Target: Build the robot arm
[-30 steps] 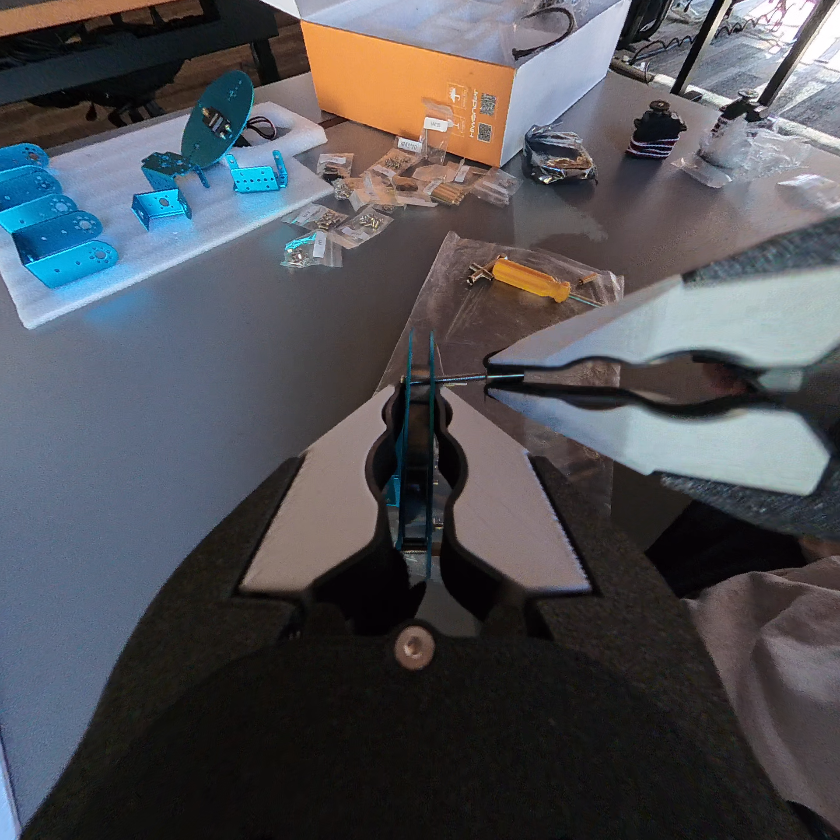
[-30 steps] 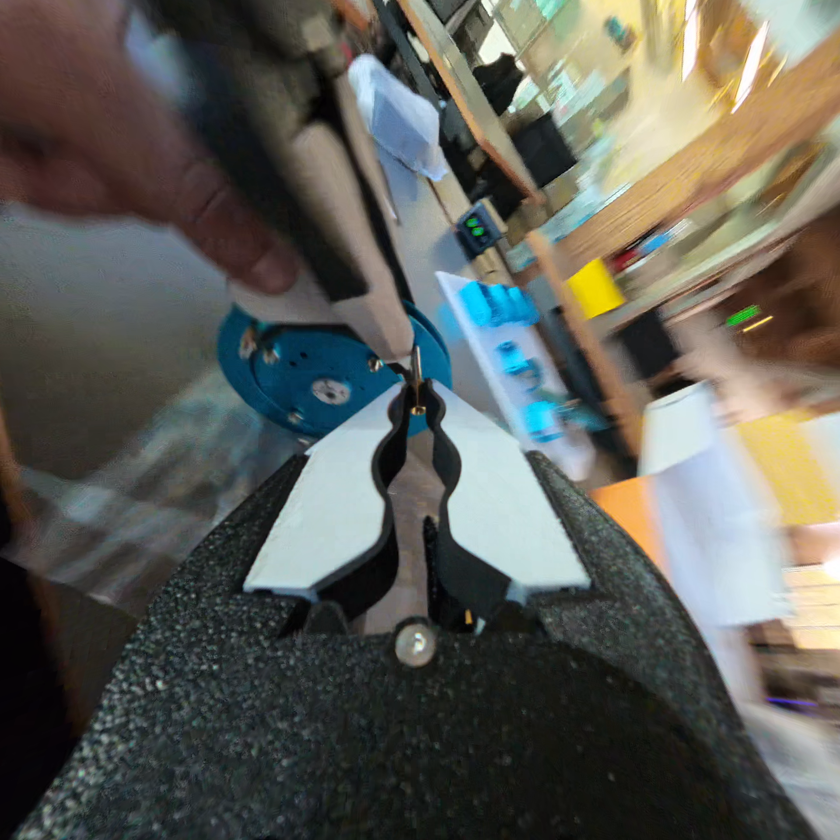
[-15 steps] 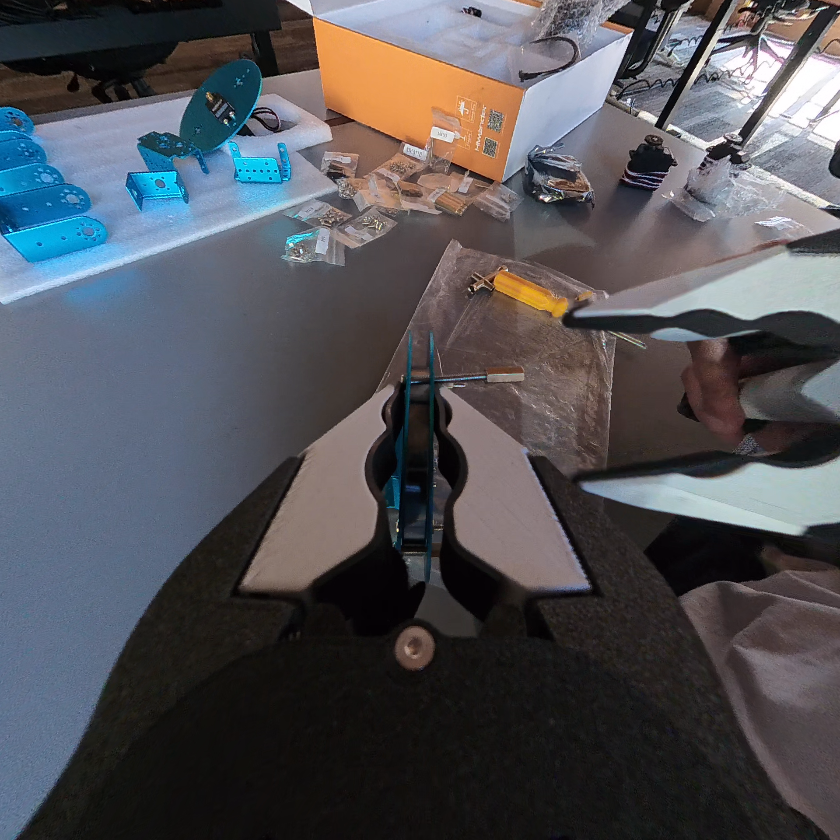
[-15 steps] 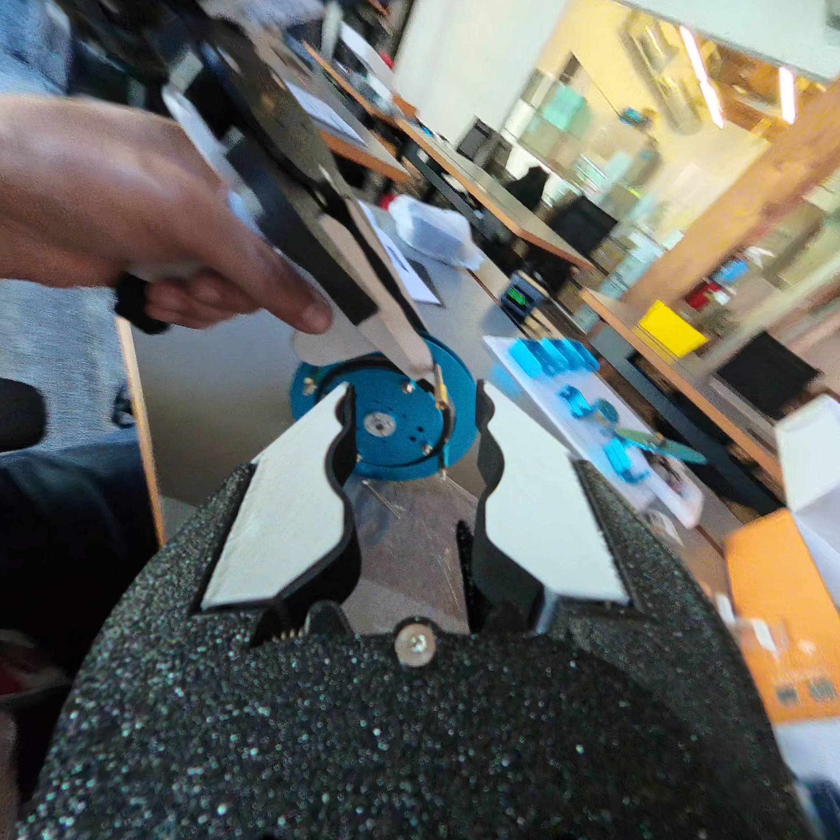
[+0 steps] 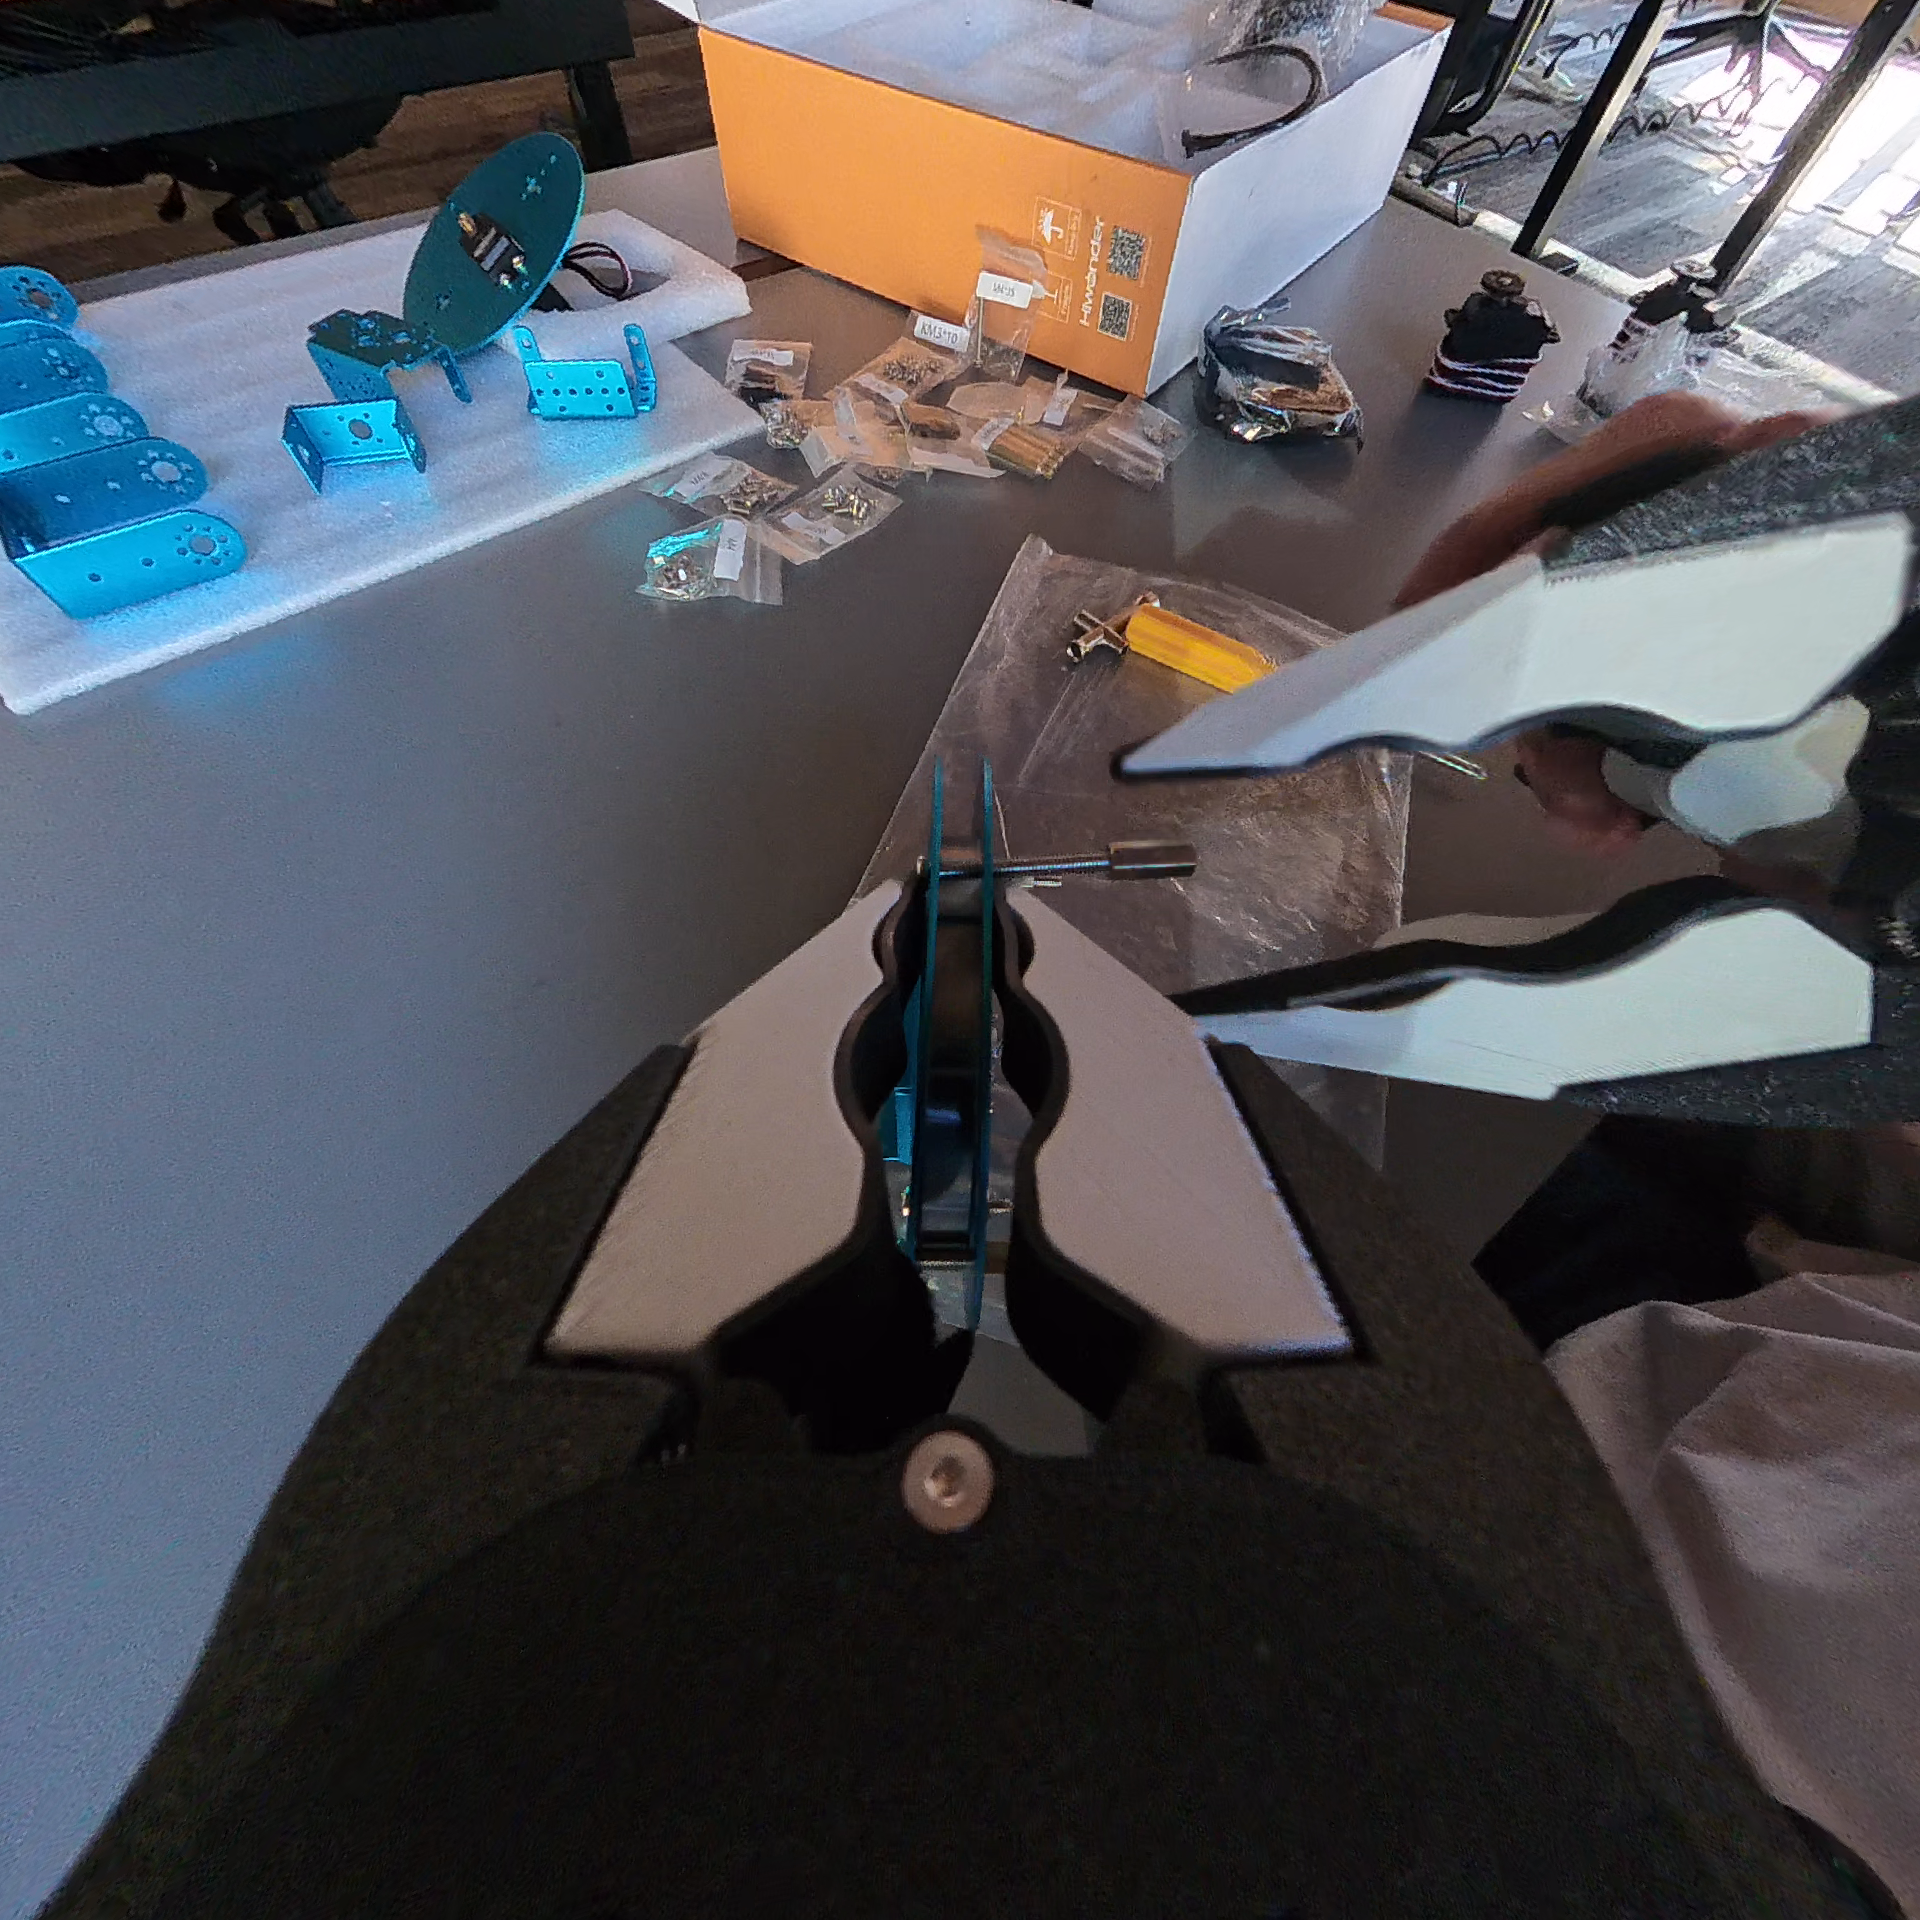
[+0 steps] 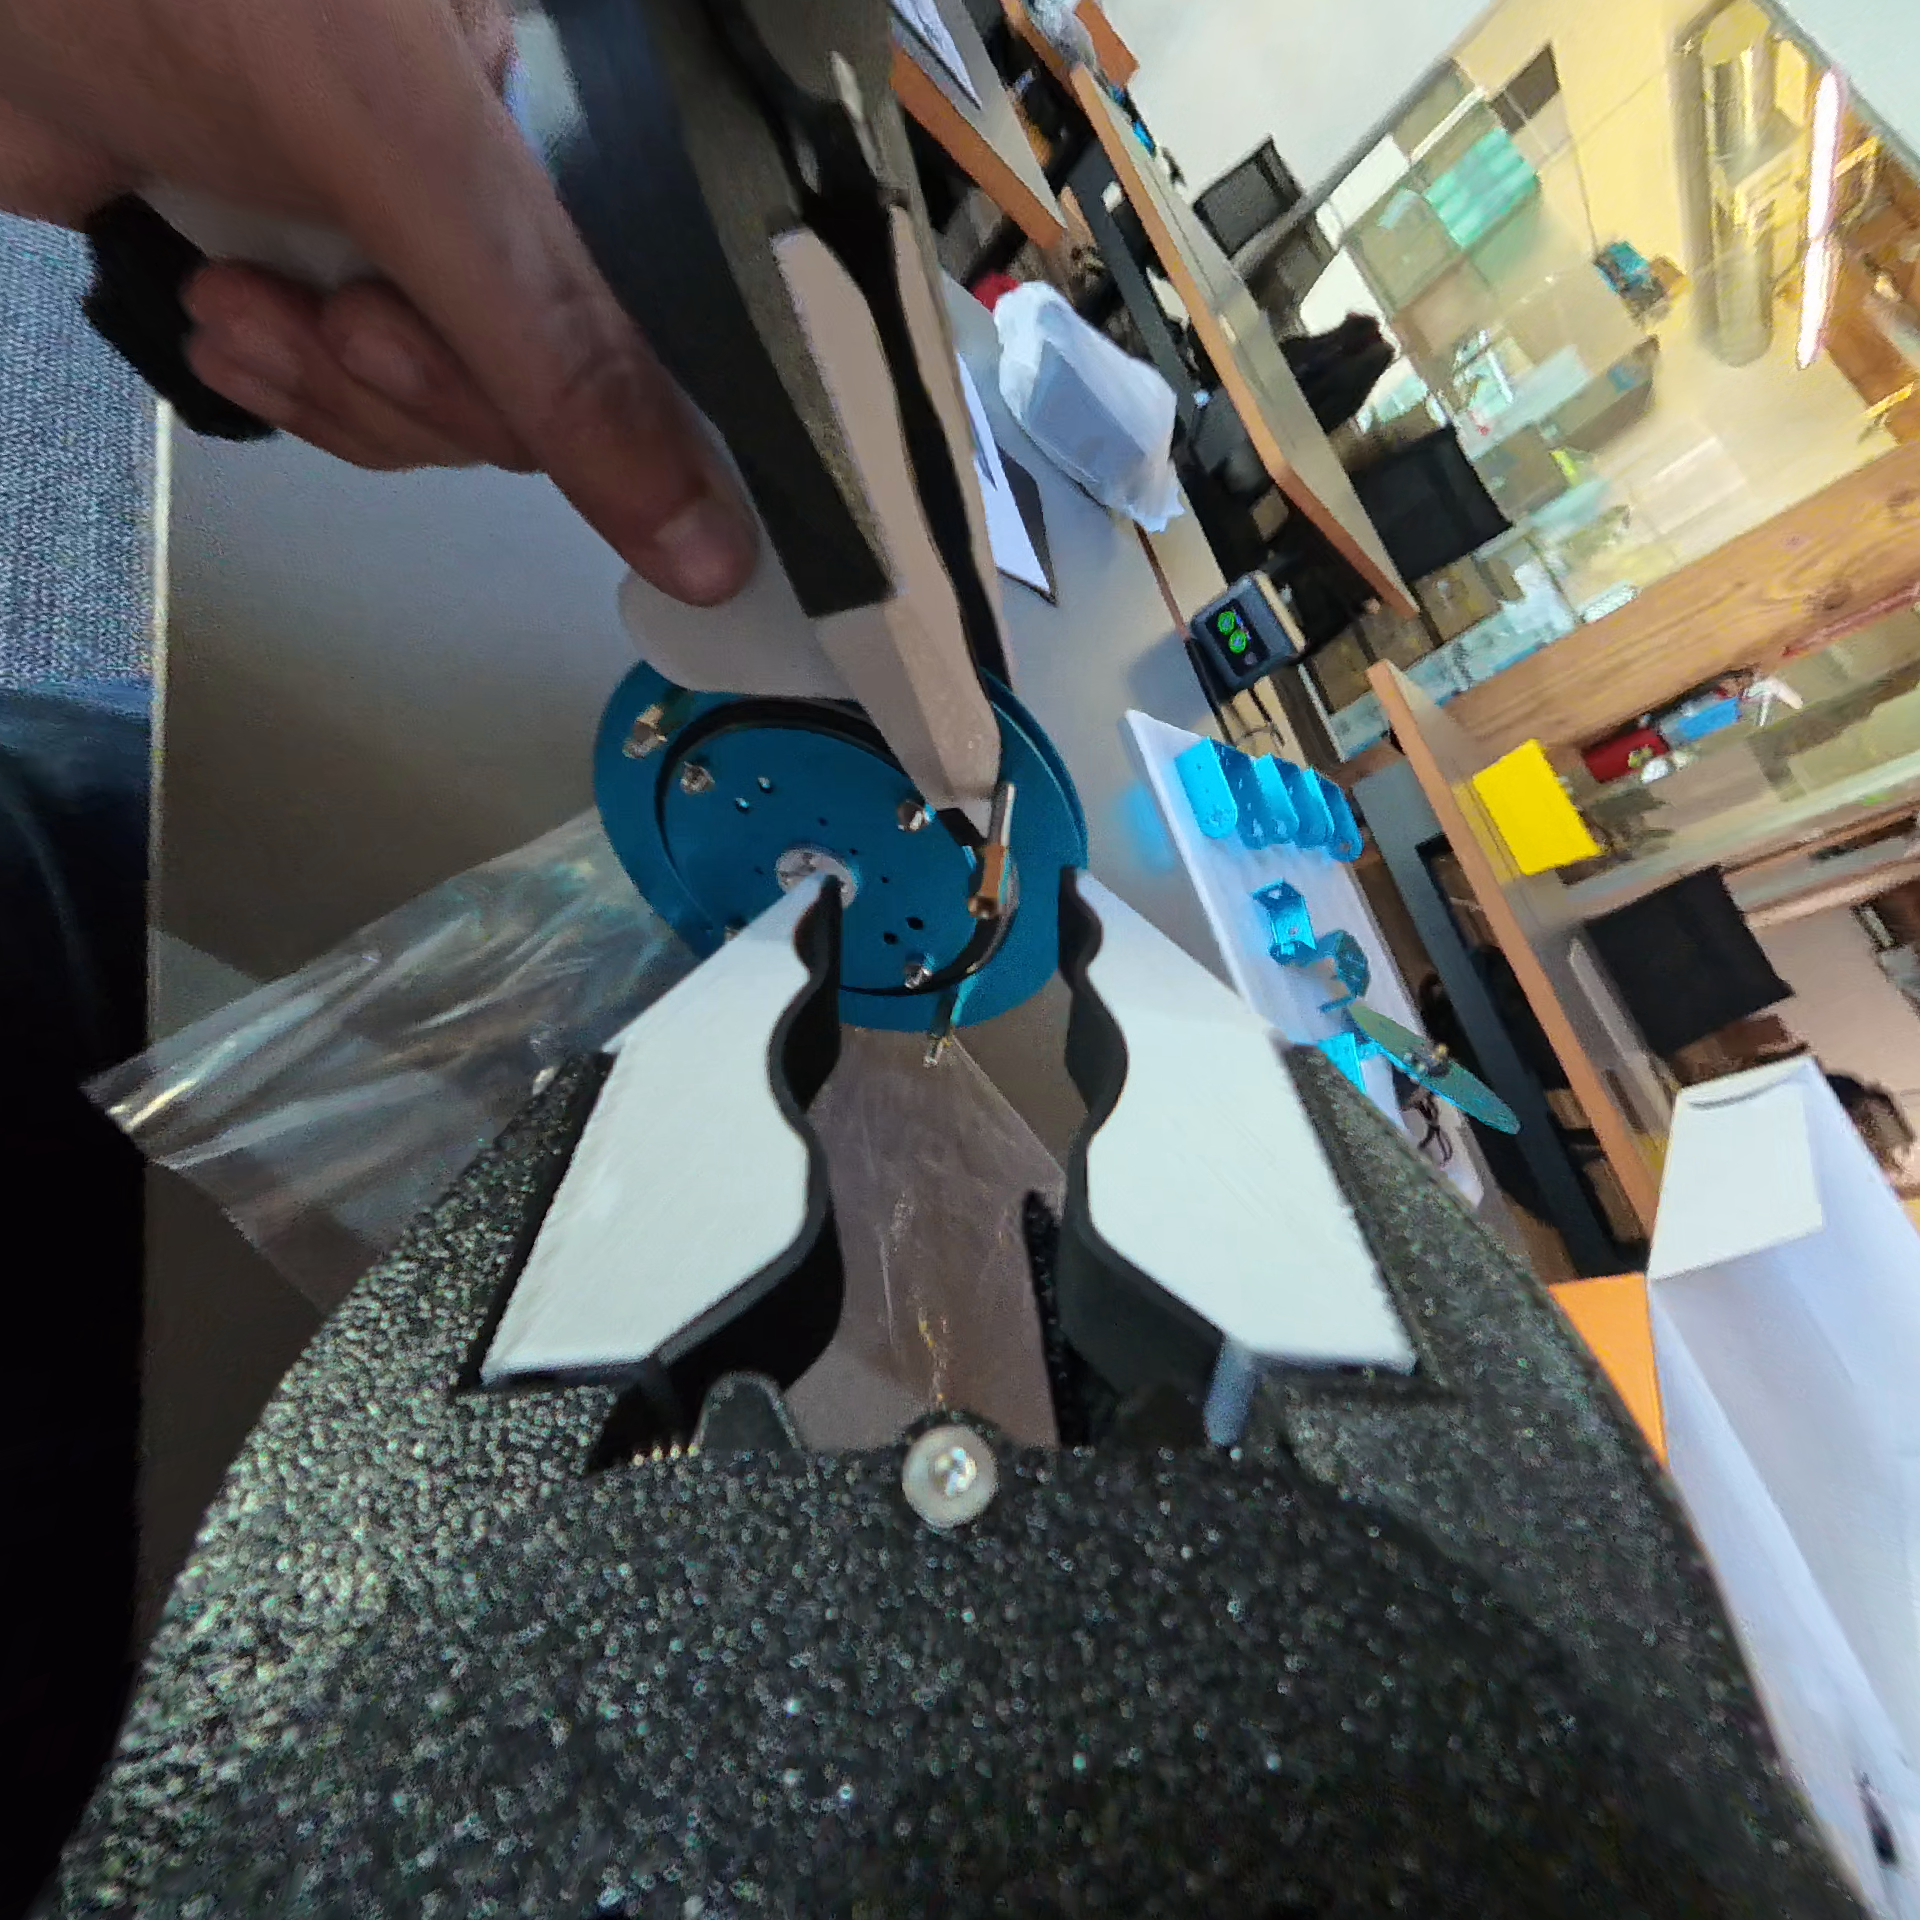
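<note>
Grey table (image 5: pixel 416 883) carries all the work, and above it the left gripper (image 5: pixel 958 883) is clamped on a pair of blue round plates (image 5: pixel 958 831) held on edge, with a long screw (image 5: pixel 1049 864) passing through both plates and ending in a hexagonal spacer (image 5: pixel 1153 859) that juts out to the right. The right gripper (image 6: pixel 940 894) stands wide apart and holds nothing, its fingers bracketing the spacer without touching it. Farther out lie a clear plastic bag (image 5: pixel 1195 831) under the plates, a yellow-handled screwdriver (image 5: pixel 1184 644), small bags of screws (image 5: pixel 883 457), an orange and white box (image 5: pixel 935 187), and blue brackets (image 5: pixel 104 488) on a white foam sheet (image 5: pixel 312 582).
</note>
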`<action>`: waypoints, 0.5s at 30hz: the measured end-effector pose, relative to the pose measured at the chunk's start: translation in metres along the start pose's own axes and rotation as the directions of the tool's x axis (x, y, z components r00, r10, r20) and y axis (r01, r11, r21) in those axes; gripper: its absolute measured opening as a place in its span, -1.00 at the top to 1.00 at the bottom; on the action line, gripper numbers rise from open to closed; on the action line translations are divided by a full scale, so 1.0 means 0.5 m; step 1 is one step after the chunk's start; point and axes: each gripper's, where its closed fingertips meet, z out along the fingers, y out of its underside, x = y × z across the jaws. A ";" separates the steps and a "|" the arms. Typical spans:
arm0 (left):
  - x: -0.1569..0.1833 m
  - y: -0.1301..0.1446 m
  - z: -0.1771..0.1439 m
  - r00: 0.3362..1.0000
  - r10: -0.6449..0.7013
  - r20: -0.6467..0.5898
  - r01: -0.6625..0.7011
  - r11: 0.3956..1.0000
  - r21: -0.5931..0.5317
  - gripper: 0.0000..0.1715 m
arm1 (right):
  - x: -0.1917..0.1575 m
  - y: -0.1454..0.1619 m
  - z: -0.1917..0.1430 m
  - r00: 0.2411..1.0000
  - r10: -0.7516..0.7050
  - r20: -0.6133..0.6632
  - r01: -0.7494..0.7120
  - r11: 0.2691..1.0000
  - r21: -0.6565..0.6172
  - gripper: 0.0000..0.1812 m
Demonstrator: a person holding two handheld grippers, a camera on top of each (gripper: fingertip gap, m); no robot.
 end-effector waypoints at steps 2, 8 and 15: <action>-0.001 0.001 -0.001 1.000 -0.004 -0.004 0.004 1.000 -0.001 0.88 | -0.012 -0.006 -0.002 1.000 -0.025 0.006 0.025 1.000 0.011 0.57; -0.007 0.002 -0.006 1.000 -0.016 -0.006 0.016 1.000 0.003 0.88 | -0.012 0.019 0.008 0.999 -0.046 -0.011 0.046 0.998 -0.033 0.56; -0.004 0.002 -0.005 1.000 -0.008 -0.007 0.008 1.000 0.001 0.88 | -0.025 0.040 0.022 0.999 -0.031 0.014 0.032 0.997 -0.077 0.55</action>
